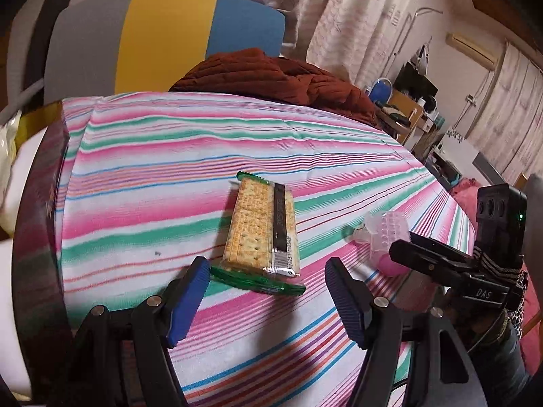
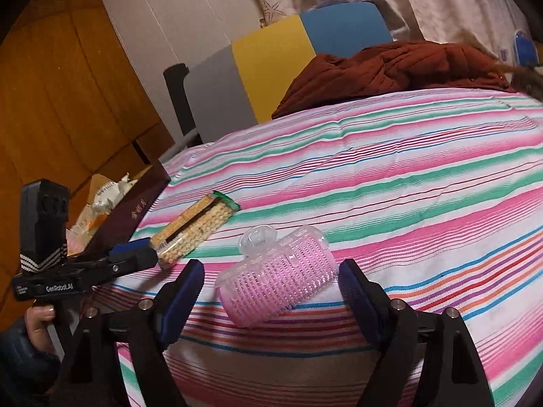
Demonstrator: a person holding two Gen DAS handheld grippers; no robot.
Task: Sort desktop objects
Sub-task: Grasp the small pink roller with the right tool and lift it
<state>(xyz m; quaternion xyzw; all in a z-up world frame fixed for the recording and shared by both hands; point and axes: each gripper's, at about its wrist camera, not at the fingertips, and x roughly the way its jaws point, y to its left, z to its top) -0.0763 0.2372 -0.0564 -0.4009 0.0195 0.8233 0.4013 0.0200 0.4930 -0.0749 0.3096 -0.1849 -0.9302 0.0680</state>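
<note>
A clear pack of crackers with green ends lies on the striped cloth. My left gripper stands open just short of the pack's near end, one blue pad on each side. A pink hair roller with a clear plastic clip lies on the cloth in the right wrist view. My right gripper is open around the roller's near end, with nothing pinched. The roller also shows in the left wrist view, right of the pack. The cracker pack appears left of the roller, with the left gripper beside it.
A rust-red quilted garment is heaped at the table's far edge. Behind it stands a chair back in grey, yellow and blue. A dark box edge and wrappers lie off the table's left side. A hand holds the left gripper's handle.
</note>
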